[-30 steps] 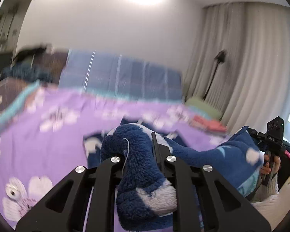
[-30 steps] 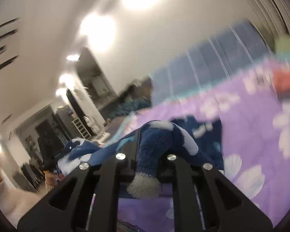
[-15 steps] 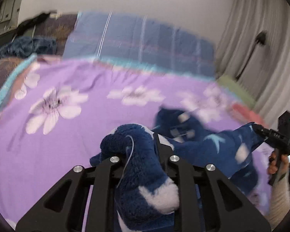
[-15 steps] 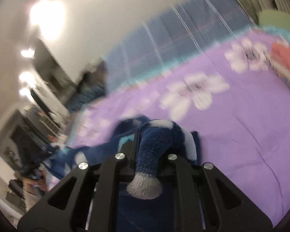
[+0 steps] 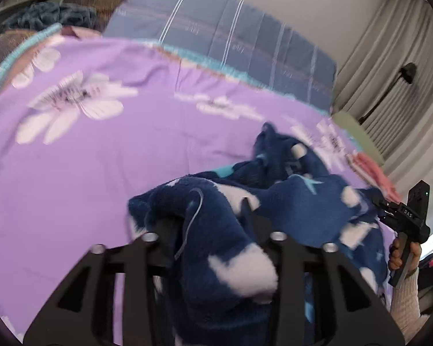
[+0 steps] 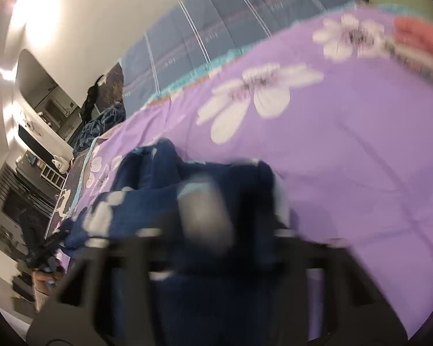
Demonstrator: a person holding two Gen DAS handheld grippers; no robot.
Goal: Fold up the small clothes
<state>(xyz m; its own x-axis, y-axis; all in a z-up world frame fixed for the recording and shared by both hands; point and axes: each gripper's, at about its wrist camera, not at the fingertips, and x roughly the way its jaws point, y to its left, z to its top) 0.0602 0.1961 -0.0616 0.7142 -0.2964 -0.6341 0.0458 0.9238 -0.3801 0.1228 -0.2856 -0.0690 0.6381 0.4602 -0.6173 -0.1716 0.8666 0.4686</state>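
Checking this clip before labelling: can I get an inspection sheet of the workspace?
Surface: purple flowered bedspread, mostly bare.
Job's things: navy fleece garment with white patches, bunched on the bedspread and stretched between both grippers.
Clutter: pink cloth and green cloth at the far edge.
Grippers: left gripper and right gripper have jaws that have just been opening; fleece lies between the fingers of each, pads apparently no longer pressing.
Cables: nothing seen.
Surroundings: blue striped pillow, curtains, dark floor lamp.
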